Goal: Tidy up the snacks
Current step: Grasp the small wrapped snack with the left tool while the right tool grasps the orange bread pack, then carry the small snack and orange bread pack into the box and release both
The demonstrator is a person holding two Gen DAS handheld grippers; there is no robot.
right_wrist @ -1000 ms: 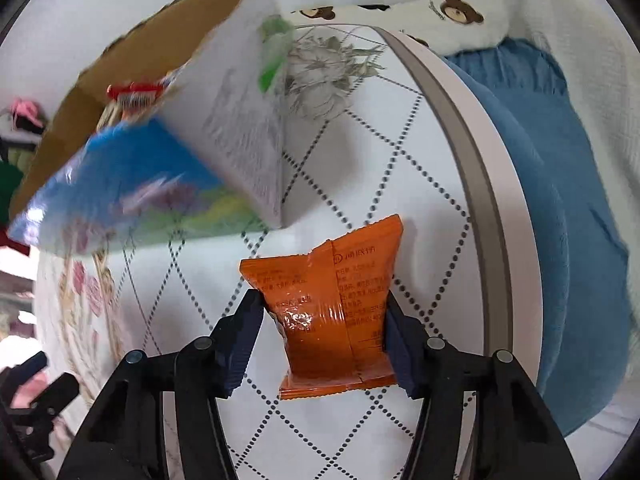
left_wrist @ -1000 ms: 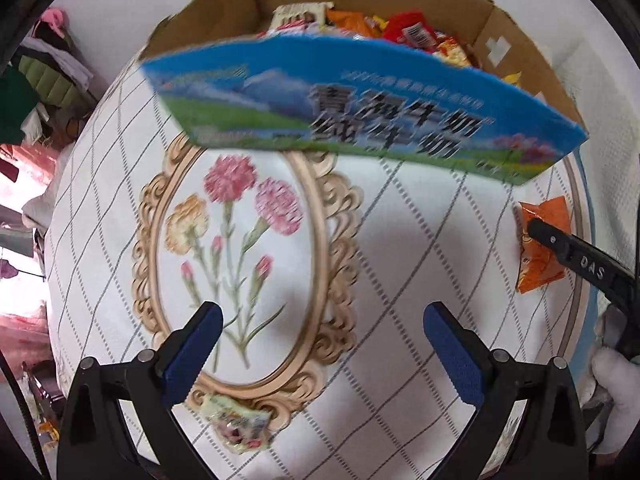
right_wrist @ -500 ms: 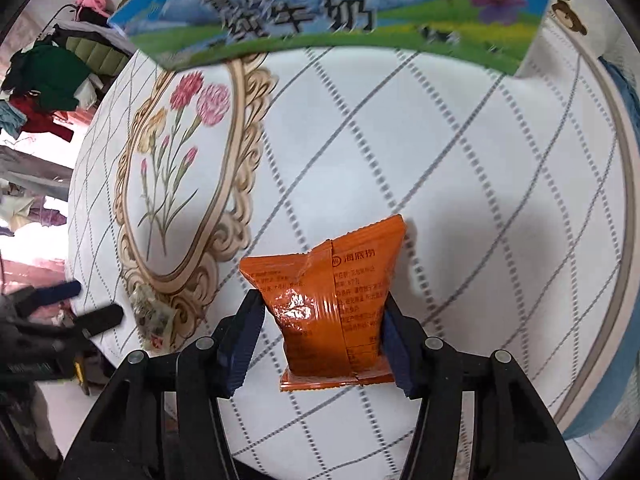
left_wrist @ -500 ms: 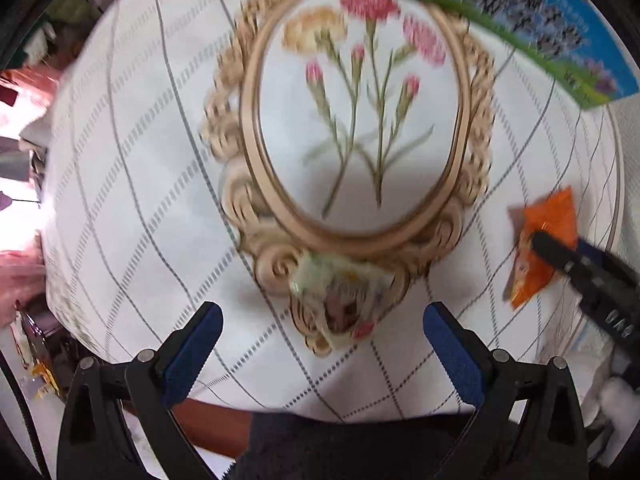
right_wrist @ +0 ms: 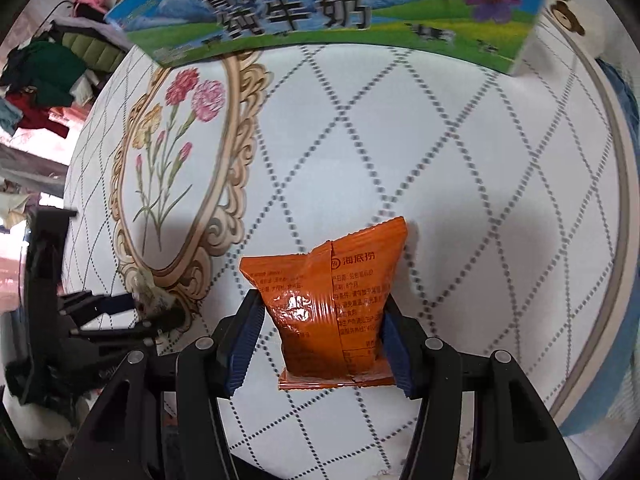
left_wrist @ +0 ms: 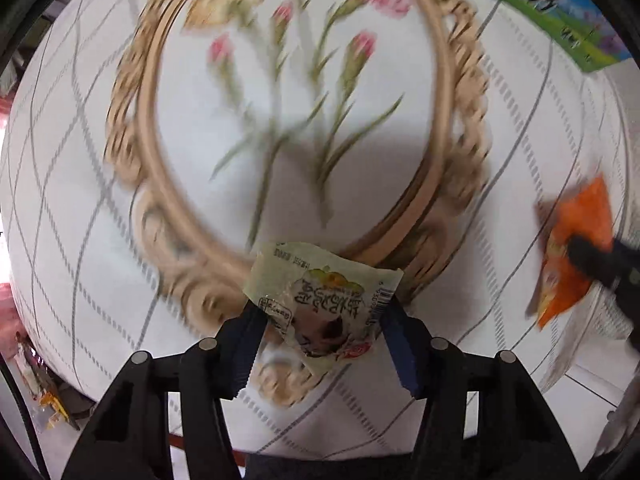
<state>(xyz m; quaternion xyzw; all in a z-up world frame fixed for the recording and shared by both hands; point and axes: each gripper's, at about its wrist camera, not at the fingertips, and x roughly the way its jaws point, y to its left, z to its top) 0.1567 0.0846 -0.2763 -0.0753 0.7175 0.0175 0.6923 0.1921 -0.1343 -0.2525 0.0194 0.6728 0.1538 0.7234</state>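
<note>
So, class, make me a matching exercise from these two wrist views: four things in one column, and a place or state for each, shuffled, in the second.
Column one:
1. orange foil snack packet
2. pale green plastic snack packet
3. blue and green milk carton box
4. printed pink carnation oval

Column two:
A. stands at the table's far edge
B. pinched in the left gripper
C. flat pattern on the tablecloth
D. pinched in the right gripper

Pairs: 1-D, 2-B, 3-A, 4-C
</note>
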